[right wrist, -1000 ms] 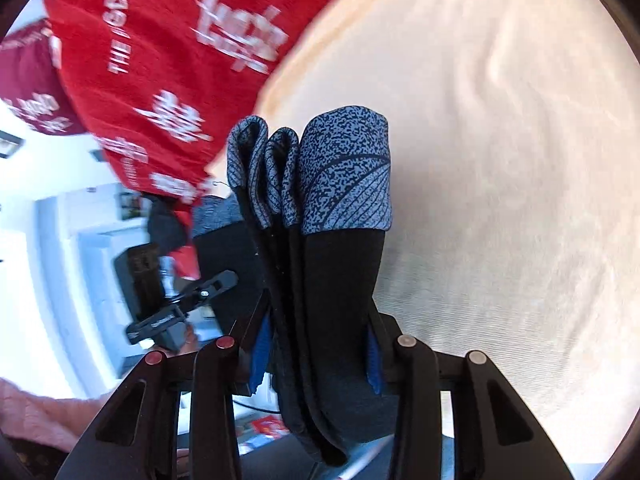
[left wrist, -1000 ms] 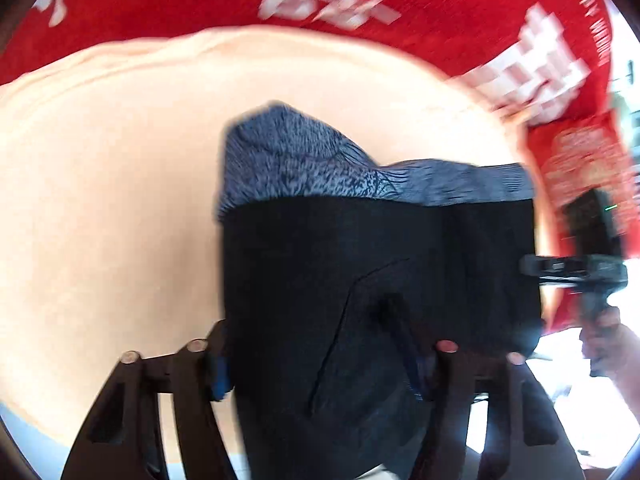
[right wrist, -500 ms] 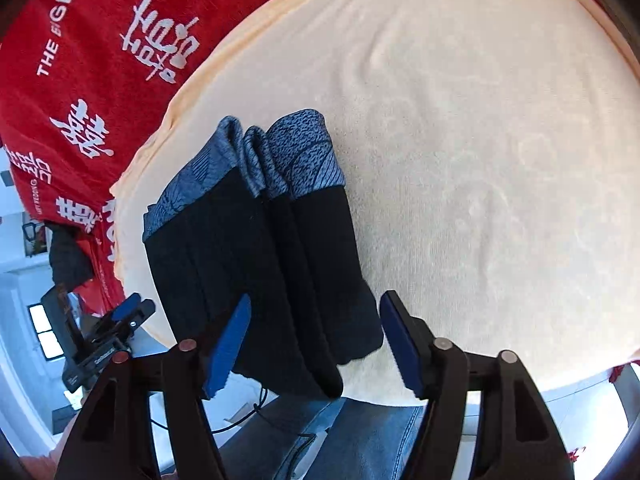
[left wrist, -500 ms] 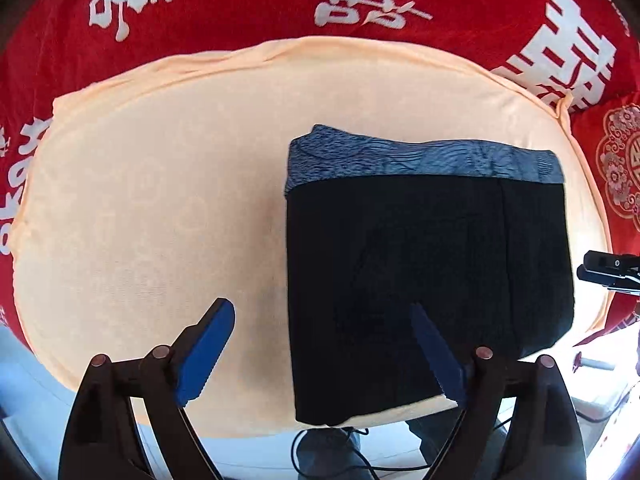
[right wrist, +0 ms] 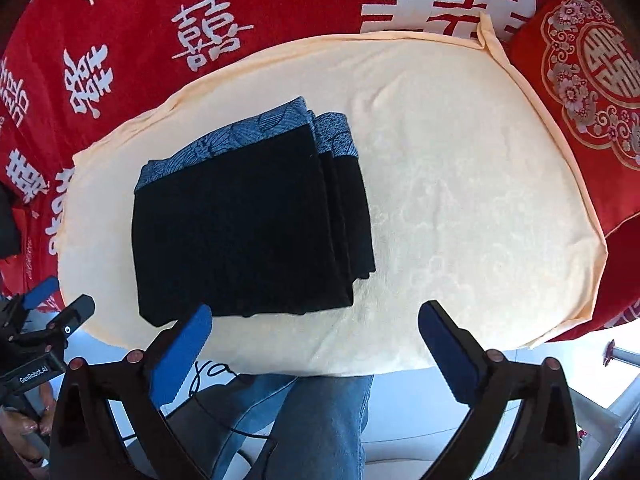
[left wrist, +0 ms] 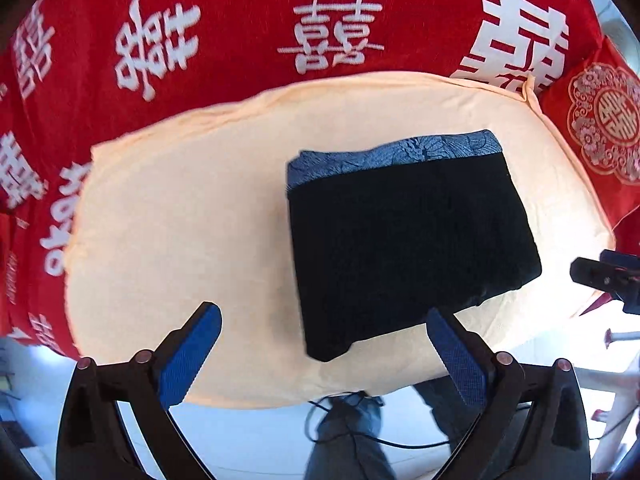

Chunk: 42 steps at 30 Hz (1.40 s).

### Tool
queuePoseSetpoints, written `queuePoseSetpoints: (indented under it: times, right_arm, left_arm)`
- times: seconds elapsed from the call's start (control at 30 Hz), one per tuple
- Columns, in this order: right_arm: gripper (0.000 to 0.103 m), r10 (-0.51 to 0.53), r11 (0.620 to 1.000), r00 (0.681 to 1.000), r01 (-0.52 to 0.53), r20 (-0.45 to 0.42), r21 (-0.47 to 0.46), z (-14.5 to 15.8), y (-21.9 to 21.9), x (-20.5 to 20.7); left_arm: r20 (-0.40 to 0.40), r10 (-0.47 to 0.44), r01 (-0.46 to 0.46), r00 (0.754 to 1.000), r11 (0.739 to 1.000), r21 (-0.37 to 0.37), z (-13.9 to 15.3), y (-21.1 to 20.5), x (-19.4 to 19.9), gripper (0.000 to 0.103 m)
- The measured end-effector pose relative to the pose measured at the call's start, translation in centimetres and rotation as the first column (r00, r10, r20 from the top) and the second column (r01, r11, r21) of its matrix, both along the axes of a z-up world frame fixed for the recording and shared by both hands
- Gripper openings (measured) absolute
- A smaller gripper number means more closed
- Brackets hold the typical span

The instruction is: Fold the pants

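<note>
Black folded pants [left wrist: 404,248] on cloth [left wrist: 180,208], tongs wide, clear.

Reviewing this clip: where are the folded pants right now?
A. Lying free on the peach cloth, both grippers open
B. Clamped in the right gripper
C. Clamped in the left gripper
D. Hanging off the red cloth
A: the folded pants lie flat on the peach cloth, and the left gripper and right gripper both stand wide with nothing between the pads.
</note>
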State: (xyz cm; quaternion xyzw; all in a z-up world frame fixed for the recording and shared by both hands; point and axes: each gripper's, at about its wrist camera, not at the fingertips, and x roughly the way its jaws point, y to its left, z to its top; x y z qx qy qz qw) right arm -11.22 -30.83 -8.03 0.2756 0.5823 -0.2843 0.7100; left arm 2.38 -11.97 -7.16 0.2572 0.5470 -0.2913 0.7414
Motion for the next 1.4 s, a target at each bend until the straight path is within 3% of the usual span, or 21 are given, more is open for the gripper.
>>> queuePoseSetpoints:
  times: [0.1,0.27,0.53,0.87,1.2,1.4]
  right_arm:
    - [0.103,-0.016,1.000,1.000,0.016,-0.005,0.002,1.6,2.0,-0.1]
    - [0.103,-0.034,0.999,0.999,0.034,0.005,-0.027,4.4,4.7,-0.2]
    - [0.103,-0.013,0.997,1.000,0.015,0.019,-0.075,7.7,6.5,0.9]
    - [0.103,0.043,0.998,0.999,-0.042,0.015,-0.050,8.8,5.6,1.5]
    - [0.103,0.088,0.996,0.996,-0.088,-0.004,-0.028,9.6,4.1,0.4]
    - [0.103,0.109,0.993,0.994,-0.109,-0.011,-0.036,10.1,3.6,0.4]
  left_arm:
    - [0.065,-0.016,0.012,0.998,0.998,0.065,1.4,0.5,-0.4,0.103]
    - [-0.007,-0.003,0.003,1.000,1.000,-0.010,4.0,2.2,-0.1,0.103]
    - [-0.033,0.010,-0.010,0.999,1.000,0.011,5.8,3.3,-0.6,0.103]
    - [-0.015,0.111,-0.111,0.994,0.994,-0.010,8.0,2.6,-1.6,0.103]
    - [0.020,0.115,-0.116,0.993,0.993,0.015,9.6,0.1,-3.9,0.103]
    - [0.000,0.133,-0.133,0.991,0.991,0.018,9.9,-0.1,-4.6,0.103]
